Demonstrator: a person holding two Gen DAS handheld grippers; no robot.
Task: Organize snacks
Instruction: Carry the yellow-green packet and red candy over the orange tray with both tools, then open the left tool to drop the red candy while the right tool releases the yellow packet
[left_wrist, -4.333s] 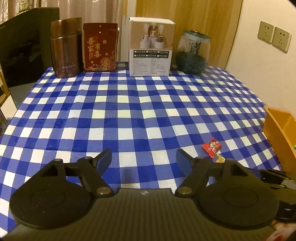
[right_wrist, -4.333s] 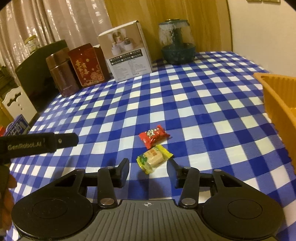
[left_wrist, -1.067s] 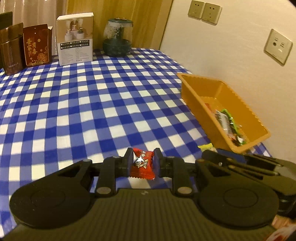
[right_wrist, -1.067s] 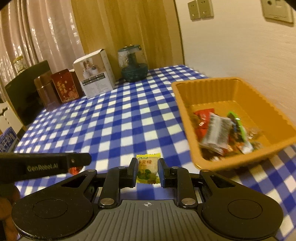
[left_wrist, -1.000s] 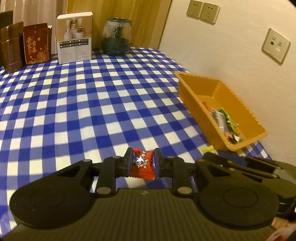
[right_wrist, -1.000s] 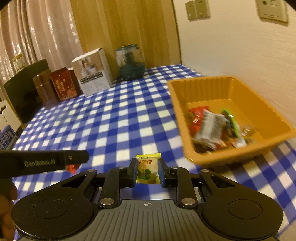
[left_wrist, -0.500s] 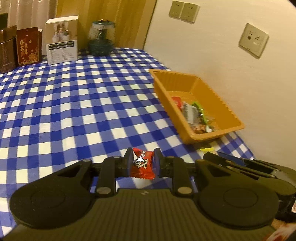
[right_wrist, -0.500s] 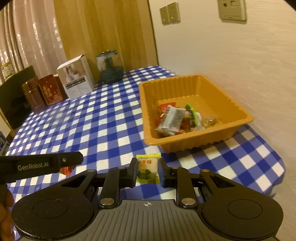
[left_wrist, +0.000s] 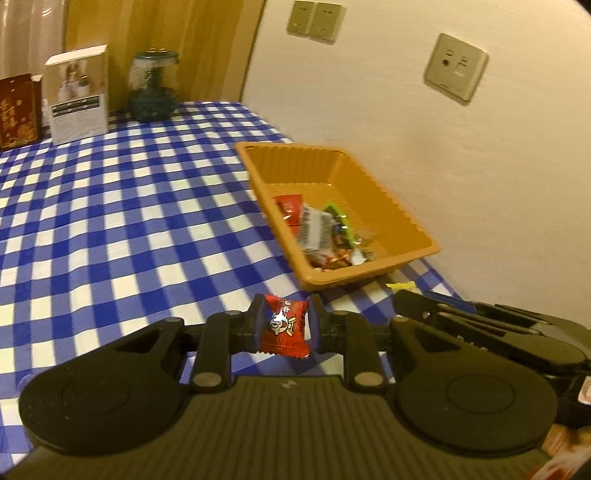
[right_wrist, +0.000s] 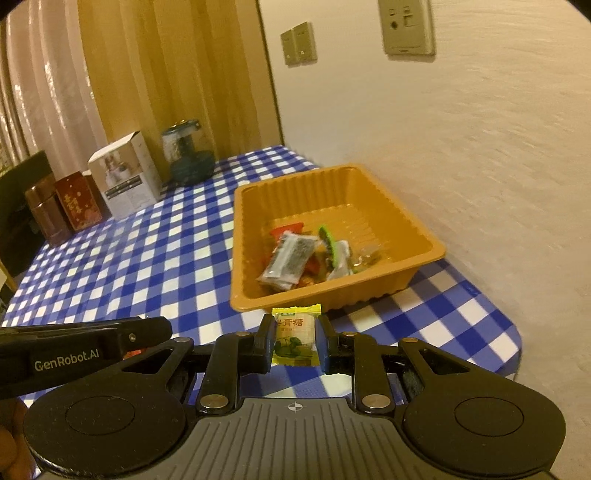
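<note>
Blue-checked cloth covers the worktop (left_wrist: 110, 221) beside a cream wall. My left hand-held gripper (left_wrist: 284, 325) is clenched on a red candy (left_wrist: 283, 328); my right hand-held gripper (right_wrist: 295, 339) is clenched on a yellow-green candy (right_wrist: 295, 338). Both hang above the cloth, near the front rim of the orange tray (right_wrist: 369, 184), which holds several wrapped snacks (right_wrist: 291, 258).
</note>
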